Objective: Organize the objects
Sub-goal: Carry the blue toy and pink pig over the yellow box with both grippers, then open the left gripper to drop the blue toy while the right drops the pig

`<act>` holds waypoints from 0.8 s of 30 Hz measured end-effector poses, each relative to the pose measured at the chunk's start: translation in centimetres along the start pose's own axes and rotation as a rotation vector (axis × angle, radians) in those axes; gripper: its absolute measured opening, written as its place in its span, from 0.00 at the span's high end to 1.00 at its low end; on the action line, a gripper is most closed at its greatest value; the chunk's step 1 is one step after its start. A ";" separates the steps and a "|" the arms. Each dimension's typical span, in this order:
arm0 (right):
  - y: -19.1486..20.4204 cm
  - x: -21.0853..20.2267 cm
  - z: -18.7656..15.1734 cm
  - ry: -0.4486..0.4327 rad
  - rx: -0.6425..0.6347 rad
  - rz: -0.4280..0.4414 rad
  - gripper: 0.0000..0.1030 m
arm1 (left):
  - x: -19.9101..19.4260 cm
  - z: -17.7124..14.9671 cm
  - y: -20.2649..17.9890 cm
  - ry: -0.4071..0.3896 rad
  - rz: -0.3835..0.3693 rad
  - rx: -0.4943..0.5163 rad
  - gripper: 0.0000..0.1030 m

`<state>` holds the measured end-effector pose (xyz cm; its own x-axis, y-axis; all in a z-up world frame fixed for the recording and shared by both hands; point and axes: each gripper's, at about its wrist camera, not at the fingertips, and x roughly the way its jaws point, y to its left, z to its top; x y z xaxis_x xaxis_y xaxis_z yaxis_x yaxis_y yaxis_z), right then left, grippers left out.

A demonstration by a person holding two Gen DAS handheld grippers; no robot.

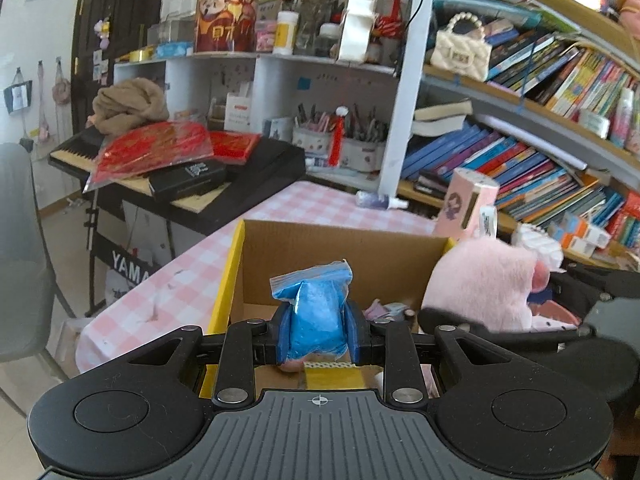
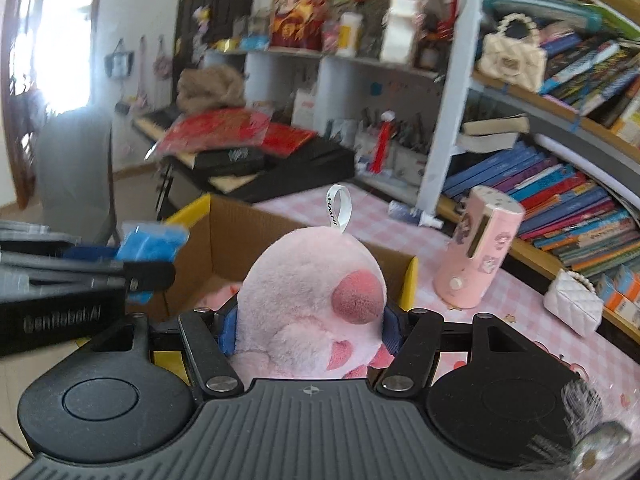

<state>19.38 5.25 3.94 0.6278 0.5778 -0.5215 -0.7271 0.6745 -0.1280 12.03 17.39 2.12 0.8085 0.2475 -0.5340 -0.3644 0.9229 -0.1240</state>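
Note:
My left gripper is shut on a blue plastic bag and holds it above the open cardboard box with yellow edges. My right gripper is shut on a pink plush toy with a white loop tag, over the box's right side. The plush also shows in the left wrist view, to the right of the bag. The left gripper and blue bag show at the left of the right wrist view. Small items lie in the box bottom.
The box sits on a pink checked tablecloth. A pink cylindrical container, a white quilted purse and a small bottle lie on the table. Bookshelves stand right, a keyboard left. A grey chair stands at far left.

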 end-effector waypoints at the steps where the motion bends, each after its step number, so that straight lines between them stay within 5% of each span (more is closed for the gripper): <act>1: 0.0 0.6 -0.2 0.009 -0.019 0.007 0.39 | 0.4 0.1 0.0 0.005 0.002 0.001 0.75; 9: 0.8 3.7 -1.8 0.068 -0.144 0.057 0.39 | 3.3 0.3 -0.5 0.059 0.009 0.023 0.75; 24: 0.2 5.4 -1.9 0.162 -0.120 0.116 0.28 | 6.4 -0.4 -1.0 0.154 0.015 0.032 0.74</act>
<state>22.06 7.65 -0.52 0.4927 0.5602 -0.6659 -0.8255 0.5429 -0.1541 17.32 17.96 -1.54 0.7213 0.2158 -0.6582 -0.3592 0.9290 -0.0891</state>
